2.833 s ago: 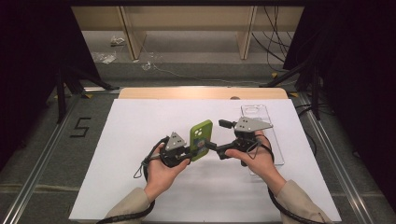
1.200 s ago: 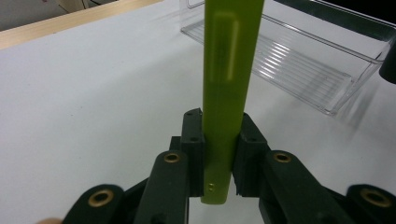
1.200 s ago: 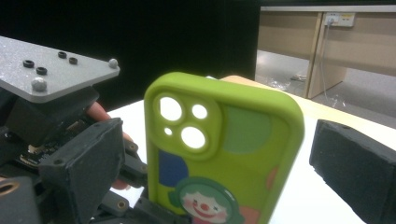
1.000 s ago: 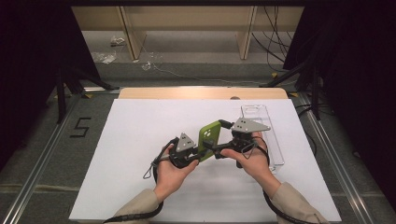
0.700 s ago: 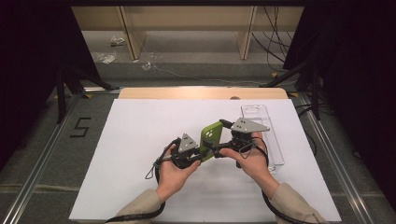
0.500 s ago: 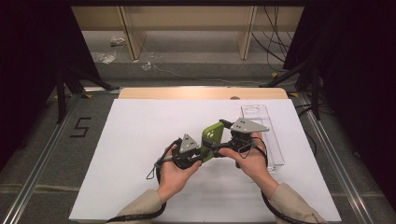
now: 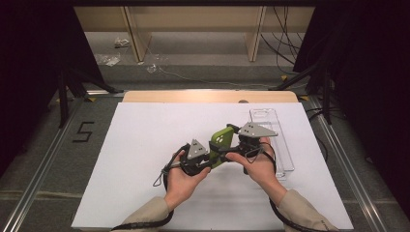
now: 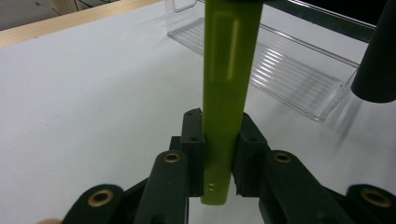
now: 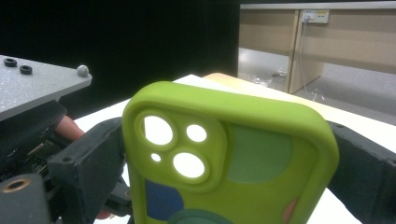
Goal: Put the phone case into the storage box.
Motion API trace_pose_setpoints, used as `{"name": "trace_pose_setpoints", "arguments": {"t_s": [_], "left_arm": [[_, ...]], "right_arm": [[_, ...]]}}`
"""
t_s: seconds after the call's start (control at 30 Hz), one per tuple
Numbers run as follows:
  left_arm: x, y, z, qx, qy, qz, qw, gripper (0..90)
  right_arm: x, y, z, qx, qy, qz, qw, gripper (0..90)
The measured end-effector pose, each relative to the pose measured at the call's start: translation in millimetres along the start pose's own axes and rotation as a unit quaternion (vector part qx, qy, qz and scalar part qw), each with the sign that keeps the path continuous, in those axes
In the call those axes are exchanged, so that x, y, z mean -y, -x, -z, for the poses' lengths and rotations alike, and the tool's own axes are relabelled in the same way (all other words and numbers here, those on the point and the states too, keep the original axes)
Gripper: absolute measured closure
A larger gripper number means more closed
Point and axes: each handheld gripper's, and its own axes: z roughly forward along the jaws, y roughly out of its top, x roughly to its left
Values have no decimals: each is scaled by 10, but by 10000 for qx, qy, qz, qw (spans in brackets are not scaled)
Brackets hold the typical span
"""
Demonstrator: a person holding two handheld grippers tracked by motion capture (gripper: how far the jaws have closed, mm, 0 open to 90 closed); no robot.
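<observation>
Green phone case [image 7: 222,141] | clamped edgewise by left gripper [image 8: 218,154], right gripper [image 9: 224,154] | bare table [image 7: 125,159] leftward

- Left tongs [image 7: 211,155]: held low in the left hand [image 7: 186,176], jaws pressed against both faces of a thin edge, pointing toward the right hand.
- Right tongs [image 7: 231,140]: gripped by the right hand [image 7: 256,164], jaws clamped, forearms converging from below.

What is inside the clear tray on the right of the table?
The clear tray looks empty: its ribbed bottom shows through bare in the left gripper view. In the high view the right gripper and hand, holding the green phone case, cover its near left edge.
</observation>
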Motion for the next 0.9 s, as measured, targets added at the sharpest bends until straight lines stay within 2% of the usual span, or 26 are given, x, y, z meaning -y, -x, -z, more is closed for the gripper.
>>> {"name": "trace_pose_setpoints", "arguments": {"t_s": [0.53, 0.9], "left_arm": [[-2, -6, 2, 6, 27, 14, 10000, 767], [-1, -8, 3, 31, 52, 49, 10000, 766]], "right_arm": [[9, -9, -5, 51, 20, -49, 10000, 148], [4, -21, -3, 63, 47, -7, 10000, 158]]}}
